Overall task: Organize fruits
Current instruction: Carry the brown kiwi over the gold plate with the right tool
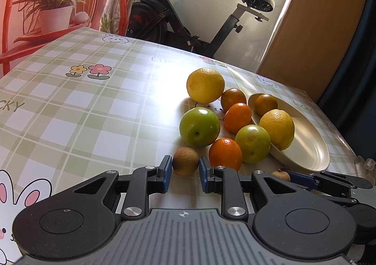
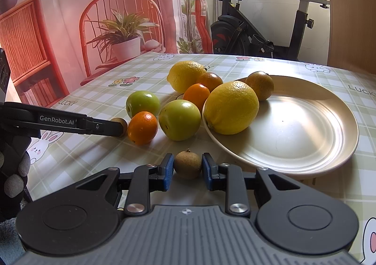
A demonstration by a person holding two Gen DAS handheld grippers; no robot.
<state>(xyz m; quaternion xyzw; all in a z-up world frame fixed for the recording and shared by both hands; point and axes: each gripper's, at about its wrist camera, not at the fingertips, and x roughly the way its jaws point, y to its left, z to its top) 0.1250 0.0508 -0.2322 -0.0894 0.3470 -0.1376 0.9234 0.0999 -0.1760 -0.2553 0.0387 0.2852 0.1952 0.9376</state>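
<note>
I keep both grippers low over the checked tablecloth (image 2: 77, 159), near the bottom of each frame. The right gripper (image 2: 187, 169) points forward, level with the table, and its blue pads (image 2: 168, 171) stand on either side of a small brown fruit (image 2: 187, 164); the pads sit just beside its skin, but I cannot tell if they already press it. The left gripper (image 1: 185, 169) has the same pose in its own view, with a second small brown fruit (image 1: 185, 163) between its tips; here a thin gap shows on the right side, so the tongs are apart. In the right wrist view the left gripper comes in from the left edge as a long dark finger (image 2: 103, 126), and a gloved hand (image 2: 11, 171) holds it at the lower left. The metal plate (image 2: 305, 138) lies at the right centre of that frame, with a big lemon (image 2: 231, 107) at its left rim and a small greenish orange fruit (image 2: 259, 85) at its far rim. The other fruits lie on the cloth to the left of the plate: two green apples (image 2: 179, 119), two small oranges (image 2: 142, 126), a second lemon (image 2: 185, 75) and a darker orange fruit (image 2: 209, 81).
</note>
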